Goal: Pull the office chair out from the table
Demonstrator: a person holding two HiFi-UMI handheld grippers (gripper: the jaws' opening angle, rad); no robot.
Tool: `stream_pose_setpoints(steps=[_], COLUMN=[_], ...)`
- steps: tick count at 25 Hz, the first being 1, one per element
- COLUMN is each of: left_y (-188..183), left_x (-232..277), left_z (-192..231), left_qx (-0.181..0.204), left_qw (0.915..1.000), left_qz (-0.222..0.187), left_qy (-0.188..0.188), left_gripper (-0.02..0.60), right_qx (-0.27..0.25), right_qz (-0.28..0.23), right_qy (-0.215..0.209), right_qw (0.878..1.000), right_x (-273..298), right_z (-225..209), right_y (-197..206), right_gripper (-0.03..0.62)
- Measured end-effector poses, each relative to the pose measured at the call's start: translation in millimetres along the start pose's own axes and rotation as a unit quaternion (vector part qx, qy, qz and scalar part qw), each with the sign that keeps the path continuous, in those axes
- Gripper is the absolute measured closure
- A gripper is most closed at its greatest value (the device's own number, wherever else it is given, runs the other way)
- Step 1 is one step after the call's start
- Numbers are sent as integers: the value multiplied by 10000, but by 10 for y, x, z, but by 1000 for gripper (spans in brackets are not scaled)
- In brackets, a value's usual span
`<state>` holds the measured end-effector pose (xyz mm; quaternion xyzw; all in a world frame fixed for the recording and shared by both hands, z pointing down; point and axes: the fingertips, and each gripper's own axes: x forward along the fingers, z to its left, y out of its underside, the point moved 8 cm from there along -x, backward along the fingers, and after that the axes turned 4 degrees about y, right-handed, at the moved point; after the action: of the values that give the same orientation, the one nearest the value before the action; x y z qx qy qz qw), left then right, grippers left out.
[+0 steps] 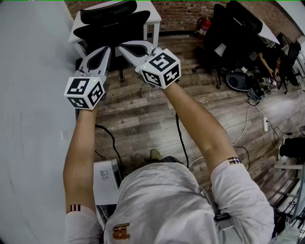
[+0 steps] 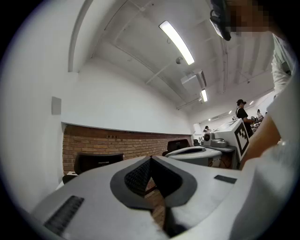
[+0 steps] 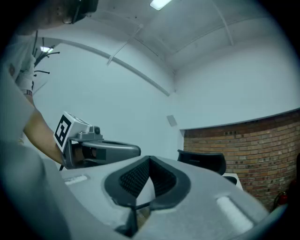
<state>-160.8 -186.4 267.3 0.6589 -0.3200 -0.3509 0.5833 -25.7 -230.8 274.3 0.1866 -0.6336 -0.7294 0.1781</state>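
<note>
1. Left hand-held gripper (image 1: 106, 49) has its jaws pressed together with nothing between them; its own view (image 2: 151, 160) shows the two dark pads meeting at the tips
2. Right hand-held gripper (image 1: 123, 47) is the same, closed and empty, and in its own view (image 3: 149, 160) the pads touch at the front
3. Both are held level and side by side at the end of stretched arms, tips turned a little toward each other, I think because the person aims them at one target ahead
4. That target is the office chair (image 1: 110, 23), black, with its back toward the person; it stands pushed in at the white counter (image 1: 155, 13), near the grey wall (image 1: 28, 95) on the left and with a brick wall (image 1: 181, 14) behind
5. In the left gripper view the chair (image 2: 96, 162) appears beyond the tips and apart from them, and in the right gripper view its headrest (image 3: 201, 161) also, so I judge there is no contact yet
6. The task seems at its beginning, since the chair is not pulled out; closed jaws cannot take the edge of the backrest, so they probably must open first
7. A black cable (image 1: 113, 145) lies on the wooden floor (image 1: 143, 114) near the person's feet, so the wheels could meet it if the chair comes that far
</note>
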Motion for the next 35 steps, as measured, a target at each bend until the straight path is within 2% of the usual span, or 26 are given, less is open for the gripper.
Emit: stream_pose_setpoints(steps=[10,24,30,35], left_y=[27,-27,-29,-18], left_x=[65,191,266,379], left_z=[-44,-65,45,295], left_qx=[-14,161,247,284], left_qw=[10000,9994,9987,9984], left_qz=[30,92,126,136], left_qy=[-44,-294,-420,-466], left_gripper=[581,581,581,581], right_qx=[64,-221,-372,-440], right_qz=[-91,-116,-82,-20], right_qy=[-71,-305,-392,-347], right_qw=[9999,9992,9985,9984], right_x=[-58,-136,-72,95], right_z=[-70,-328,-457,-665], right_y=[-6,-103,-88,-62], right_gripper=[592,592,592,592])
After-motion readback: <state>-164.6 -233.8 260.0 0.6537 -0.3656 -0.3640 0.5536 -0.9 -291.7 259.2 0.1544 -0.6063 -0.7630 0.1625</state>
